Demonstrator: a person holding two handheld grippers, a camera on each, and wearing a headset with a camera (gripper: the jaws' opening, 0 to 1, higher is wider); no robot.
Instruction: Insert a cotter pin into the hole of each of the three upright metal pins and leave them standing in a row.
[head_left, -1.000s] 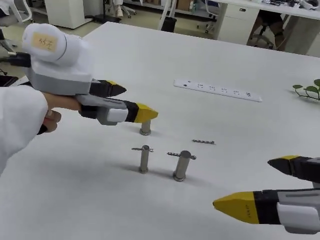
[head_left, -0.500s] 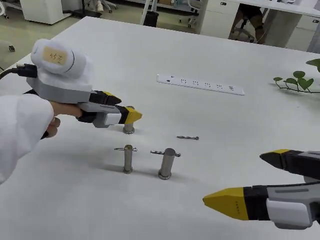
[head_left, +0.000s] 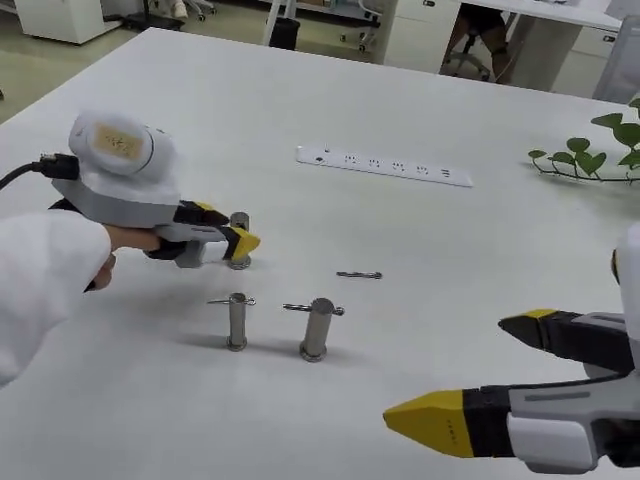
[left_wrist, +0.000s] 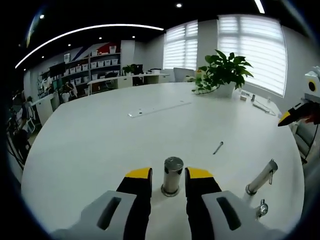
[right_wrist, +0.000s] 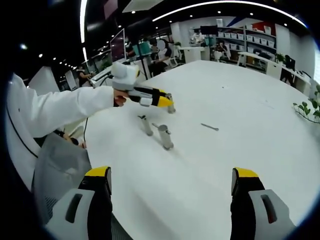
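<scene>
Three metal pins (head_left: 237, 320) upright, two pinned; one loose cotter pin (head_left: 359, 274).

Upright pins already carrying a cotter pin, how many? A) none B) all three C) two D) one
C: the front-left pin and front-right pin each have one through the top; the rear pin, between the open jaws of the left gripper, has none; a loose cotter pin lies nearby.
</scene>
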